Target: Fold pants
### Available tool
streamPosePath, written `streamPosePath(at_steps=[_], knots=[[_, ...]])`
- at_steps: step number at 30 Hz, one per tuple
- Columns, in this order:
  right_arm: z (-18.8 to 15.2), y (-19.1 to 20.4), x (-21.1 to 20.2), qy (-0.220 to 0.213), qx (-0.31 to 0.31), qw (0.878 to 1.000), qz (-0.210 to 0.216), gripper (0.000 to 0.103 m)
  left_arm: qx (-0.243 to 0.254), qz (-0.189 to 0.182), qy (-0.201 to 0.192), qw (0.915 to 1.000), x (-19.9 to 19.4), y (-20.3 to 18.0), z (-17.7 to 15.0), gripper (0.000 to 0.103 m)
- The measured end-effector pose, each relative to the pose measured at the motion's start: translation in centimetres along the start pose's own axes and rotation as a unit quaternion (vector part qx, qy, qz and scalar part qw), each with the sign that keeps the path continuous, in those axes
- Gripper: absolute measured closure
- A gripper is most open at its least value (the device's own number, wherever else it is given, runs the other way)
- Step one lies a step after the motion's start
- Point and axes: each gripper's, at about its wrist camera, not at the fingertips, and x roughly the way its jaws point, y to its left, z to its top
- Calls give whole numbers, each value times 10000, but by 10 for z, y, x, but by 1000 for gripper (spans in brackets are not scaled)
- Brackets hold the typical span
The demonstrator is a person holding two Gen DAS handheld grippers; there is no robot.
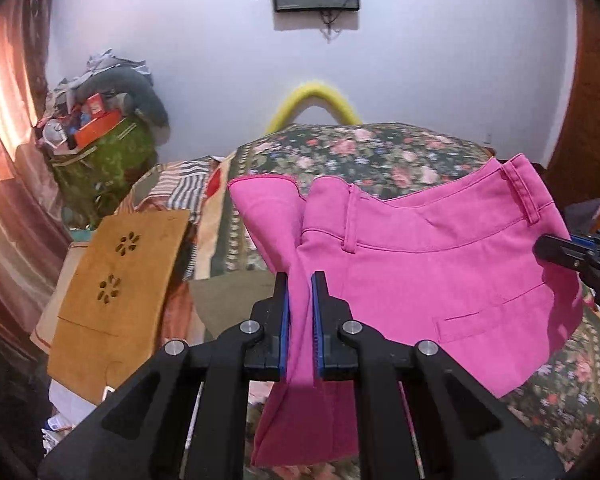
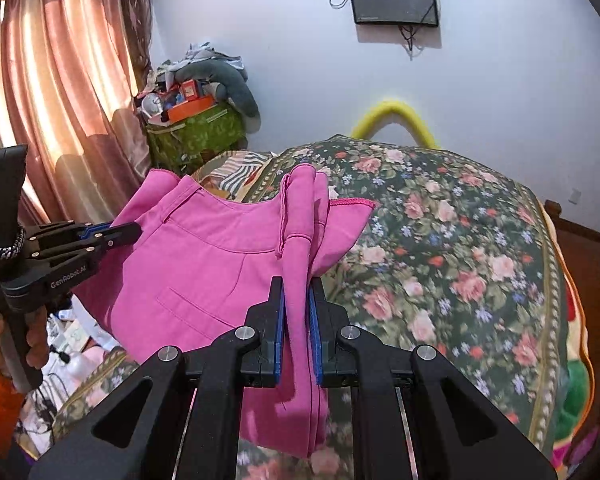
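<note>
The pink pants (image 1: 420,264) hang in the air above the flowered bed (image 2: 460,240), stretched between both tools at frame centre. The left gripper (image 1: 300,284) is clamped on a bunched fold of the cloth, angled downward. The right gripper (image 2: 297,286) is likewise clamped on a fold. At lower left of the right view, a hand (image 2: 32,340) grasps the left tool's handle.

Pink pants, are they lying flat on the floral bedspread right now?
No, the pink pants hang in the air above the floral bedspread, pinched at each side by the left gripper and right gripper.
</note>
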Motion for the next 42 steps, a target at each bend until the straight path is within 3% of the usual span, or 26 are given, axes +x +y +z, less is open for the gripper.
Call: streamPosePath(at_steps=[13, 22, 26, 30, 31, 32, 34, 36, 38, 42], knots=[[1, 14, 123, 552, -150, 9982, -182, 93, -180, 382, 522, 9977, 129, 50, -15, 93], [-15, 9, 178, 835, -201, 9955, -392, 93, -387, 191, 856, 9954, 200, 65, -34, 93], [-23, 6, 189, 986, -313, 9938, -409, 93, -425, 309, 1114, 9924, 222, 63, -47, 92], [-27, 5, 189, 1012, -317, 9935, -423, 91, -451, 418, 1152, 9914, 225, 66, -57, 84], [-27, 5, 187, 1022, -327, 9931, -463, 91, -503, 452, 1180, 9907, 224, 69, -57, 75], [-28, 5, 185, 1041, -349, 9926, -514, 90, -546, 473, 1214, 9900, 222, 72, -58, 58], [-30, 3, 181, 1128, -329, 9915, -550, 90, -661, 486, 1246, 9888, 216, 79, -60, 45], [-33, 0, 174, 1269, -183, 9908, -435, 88, -649, 444, 1222, 9894, 205, 84, -62, 45], [-35, -3, 167, 1319, -88, 9905, -389, 77, -670, 438, 1291, 9884, 194, 89, -66, 43], [-35, -1, 138, 1158, -6, 9927, -321, 72, -637, 317, 1202, 9902, 159, 90, -69, 42]])
